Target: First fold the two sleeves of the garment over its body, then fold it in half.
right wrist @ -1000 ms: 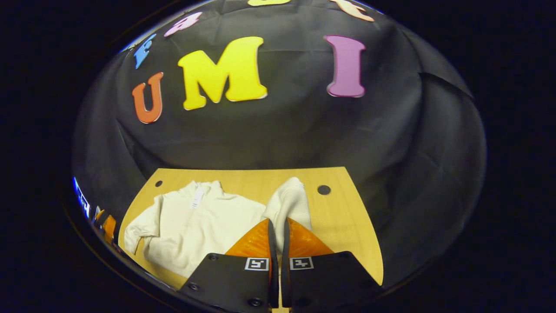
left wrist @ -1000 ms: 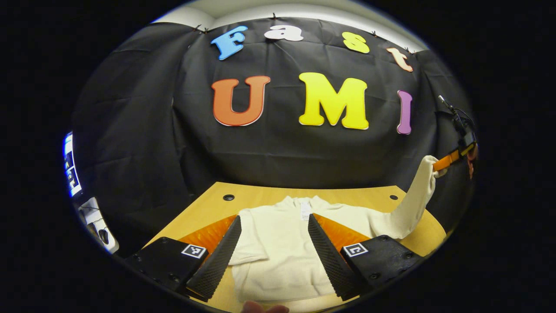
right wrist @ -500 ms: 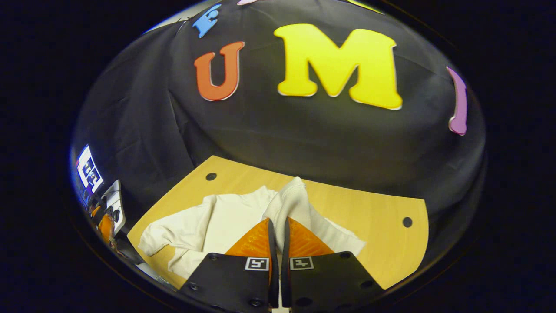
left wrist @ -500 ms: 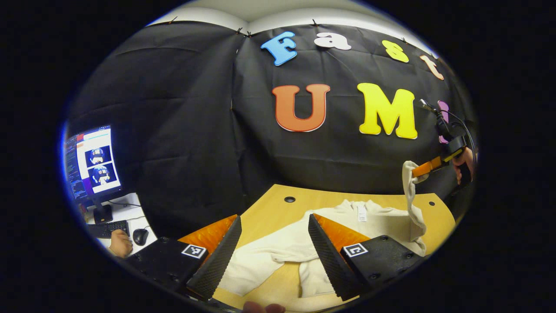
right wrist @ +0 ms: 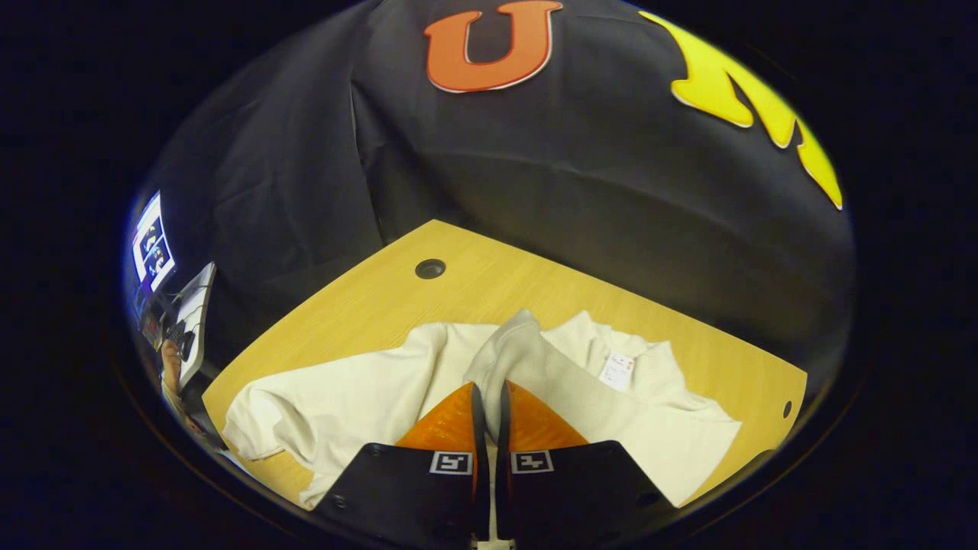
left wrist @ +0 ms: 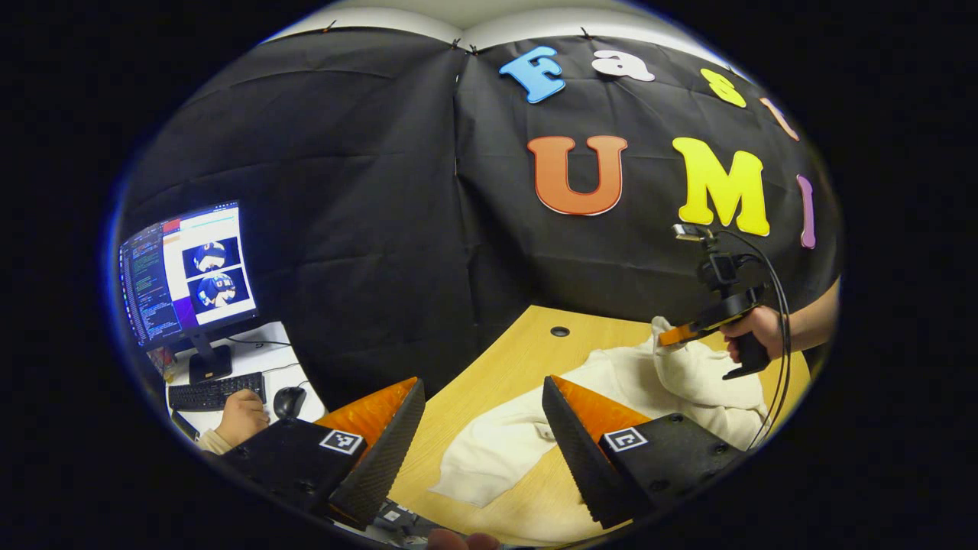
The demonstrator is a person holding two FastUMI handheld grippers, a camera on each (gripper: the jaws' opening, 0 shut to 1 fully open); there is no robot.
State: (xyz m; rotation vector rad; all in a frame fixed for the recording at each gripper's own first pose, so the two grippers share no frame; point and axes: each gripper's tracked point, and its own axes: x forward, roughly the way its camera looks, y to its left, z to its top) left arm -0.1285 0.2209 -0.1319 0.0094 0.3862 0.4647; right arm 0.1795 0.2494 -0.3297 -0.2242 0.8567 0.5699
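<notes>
The garment's (right wrist: 359,397) near hem is hidden behind the right gripper (right wrist: 487,397).

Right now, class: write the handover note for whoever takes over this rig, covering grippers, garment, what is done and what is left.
Right gripper: shut on one sleeve, held over the garment's body.
Left gripper: open, empty, above the table edge.
Garment: cream, on the table, rumpled.
Done: one sleeve nearly over the body, not released.
Left: lay it down, fold the other sleeve, then halve.
</notes>
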